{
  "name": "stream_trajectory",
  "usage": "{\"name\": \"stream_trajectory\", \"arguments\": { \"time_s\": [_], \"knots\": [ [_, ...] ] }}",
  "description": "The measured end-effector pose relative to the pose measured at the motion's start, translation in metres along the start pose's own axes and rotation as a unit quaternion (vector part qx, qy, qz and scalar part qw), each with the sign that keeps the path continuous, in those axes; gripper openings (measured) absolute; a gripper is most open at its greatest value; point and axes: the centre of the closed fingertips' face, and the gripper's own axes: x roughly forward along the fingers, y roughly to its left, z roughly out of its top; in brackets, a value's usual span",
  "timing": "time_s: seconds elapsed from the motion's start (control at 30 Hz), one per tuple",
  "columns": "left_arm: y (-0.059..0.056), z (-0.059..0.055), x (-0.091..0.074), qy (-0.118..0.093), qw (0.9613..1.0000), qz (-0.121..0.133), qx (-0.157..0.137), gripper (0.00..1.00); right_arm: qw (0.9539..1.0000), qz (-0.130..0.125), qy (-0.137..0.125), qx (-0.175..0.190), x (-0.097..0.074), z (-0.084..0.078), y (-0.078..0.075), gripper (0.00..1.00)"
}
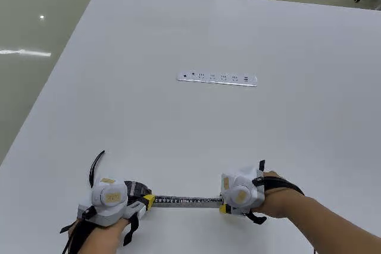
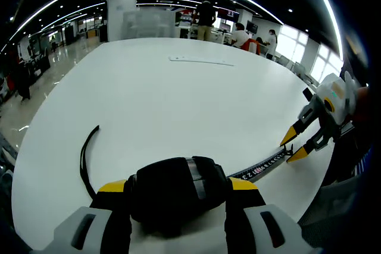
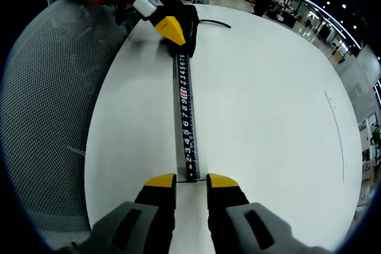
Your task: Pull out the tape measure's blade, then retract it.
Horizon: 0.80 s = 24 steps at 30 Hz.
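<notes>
L side: left tongs (image 2: 178, 185) are clamped across the black case (image 2: 175, 203) of the tape measure (image 1: 140, 194). The case sits on the white surface (image 1: 208, 135) at the near edge, close to me. R side: right tongs (image 3: 190, 180) are nipped on the very tip of the blade (image 3: 185, 111). The blade runs flat along the surface between the two, numbers up, w/ a short length out.

Risks as I read them:

- **Tip pops free.** R grip is only a thin bite at the end hook. If I pull further or twist the wrist, the tip could slip out. The spring would then whip the blade back, and the case could jump in the L tongs.
- **Case drags.** L hold is on rounded, smooth-looking sides. A harder pull from R may drag or rotate the case instead of feeding more blade.
- **Bad retract.** If R lets go outright rather than walking the tip in, I get the same snap-back. If R drifts off-axis, the blade may kink or buckle.

Can't tell whether a lock is engaged.

The strap (image 2: 85, 159) lies loose on the surface beside the case, apart from the blade, so snag risk is low. The power strip (image 1: 217, 78) is well away, no issue.
</notes>
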Motion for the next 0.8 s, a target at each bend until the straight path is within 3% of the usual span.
{"name": "stream_trajectory", "arguments": {
  "time_s": [0.8],
  "knots": [
    [-0.0008,-0.0004,-0.0004,0.002,1.0,-0.002,0.002,0.6,0.9992,0.013,-0.012,0.037,0.0048,0.0082,0.0012,0.19]
  ]
}}
